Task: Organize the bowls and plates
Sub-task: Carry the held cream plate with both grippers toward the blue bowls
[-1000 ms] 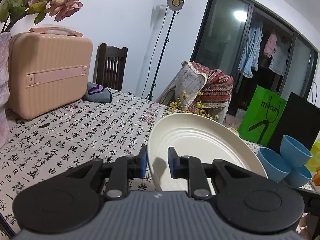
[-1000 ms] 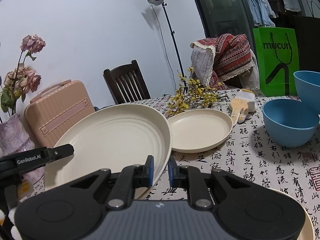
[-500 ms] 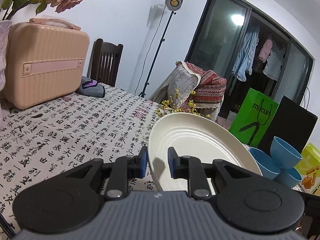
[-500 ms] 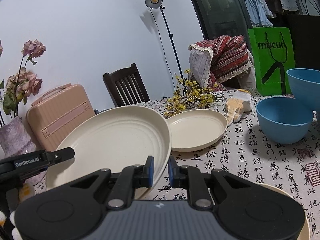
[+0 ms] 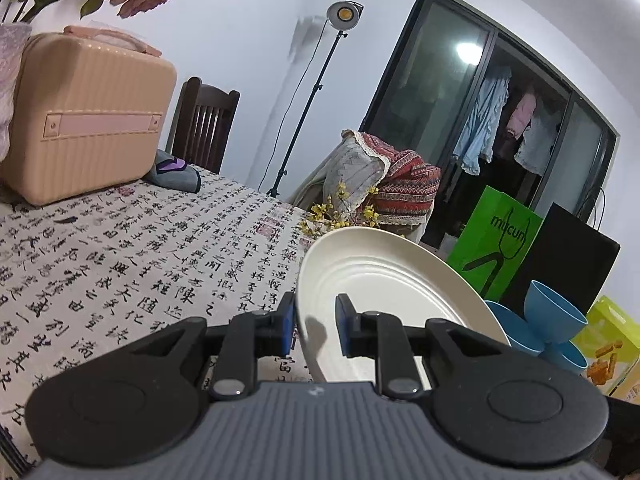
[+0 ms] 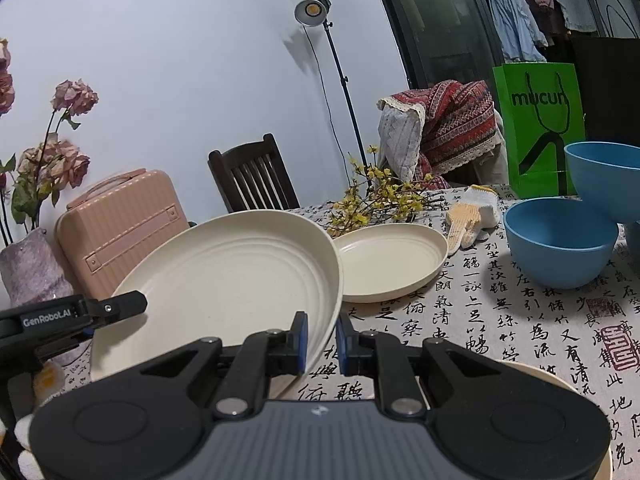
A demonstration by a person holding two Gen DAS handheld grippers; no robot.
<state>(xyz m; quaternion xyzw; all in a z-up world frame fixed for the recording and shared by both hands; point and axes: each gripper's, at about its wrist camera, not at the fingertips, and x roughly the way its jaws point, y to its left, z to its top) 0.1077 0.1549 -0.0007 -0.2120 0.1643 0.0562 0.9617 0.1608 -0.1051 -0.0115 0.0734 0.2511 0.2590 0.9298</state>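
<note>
Large cream plate (image 6: 224, 276) is held off the tabletop (image 6: 520, 320), tilted, centre-left of the right wrist view and lower centre of the left wrist view (image 5: 384, 280). Both claws are clamped on its rim: right claw (image 6: 321, 340) on the near-right edge, left claw (image 5: 315, 326) on the opposite edge; left claw also shows at lower left of the right view (image 6: 80, 314). Plate is empty.

Smaller cream plate (image 6: 390, 262) lies flat on the tabletop just behind and right of the big one, empty. Another cream rim (image 6: 552, 376) pokes out at lower right behind the right claw; can't tell more.

Blue bowl (image 6: 560, 248) sits upright at right, empty. Second blue bowl (image 6: 608, 180) is behind it, tilted and raised at the frame edge; what it rests on is unclear.

Also on the tabletop: knit glove (image 6: 472, 216), yellow flower sprigs (image 6: 380, 200), pink case (image 6: 120, 224), vase with dried roses (image 6: 32, 272) at left, green bag (image 6: 540, 128) upper right. Cloth is printed with black calligraphy.

Room: dark wooden chair (image 6: 252, 176), light stand (image 6: 320, 12), patterned throw over a seat (image 6: 452, 128), dark glass doors (image 5: 460, 100) with clothes hanging behind.
</note>
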